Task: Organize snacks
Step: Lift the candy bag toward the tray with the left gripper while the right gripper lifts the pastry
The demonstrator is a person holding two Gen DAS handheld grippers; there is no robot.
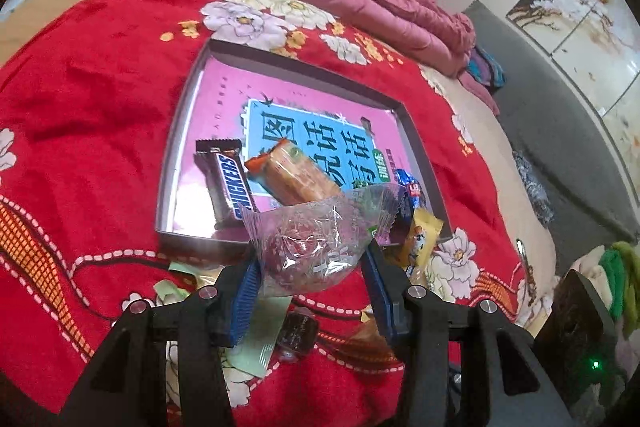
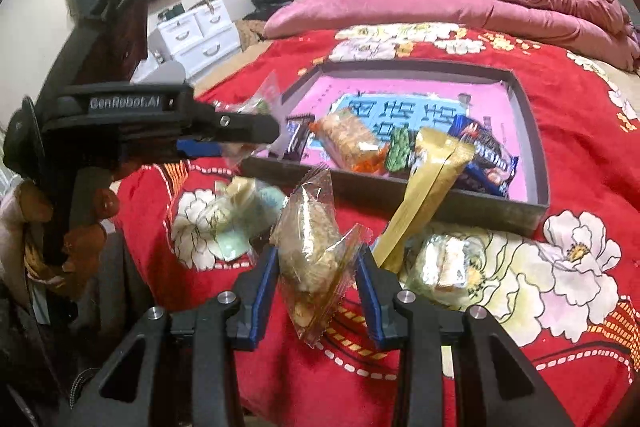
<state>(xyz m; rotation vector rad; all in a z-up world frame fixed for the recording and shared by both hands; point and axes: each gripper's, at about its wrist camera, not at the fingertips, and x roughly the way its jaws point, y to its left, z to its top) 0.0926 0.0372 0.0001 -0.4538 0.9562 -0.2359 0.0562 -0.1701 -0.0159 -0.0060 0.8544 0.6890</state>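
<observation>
Both grippers pinch snacks near the shallow grey cardboard box.
Left gripper fingers clamp a clear crinkly packet; only the right-wrist view shows the right gripper fingers squeezing a clear-wrapped beige pastry.

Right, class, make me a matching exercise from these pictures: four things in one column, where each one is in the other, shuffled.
Things
1. Snickers bar
2. clear packet of red sweets
3. brown crinkly packet
4. gold packet

Places
A. in the right gripper
B. lying in the tray
C. leaning over the tray's near wall
D. in the left gripper

Pairs: 1-B, 2-D, 3-A, 4-C
</observation>
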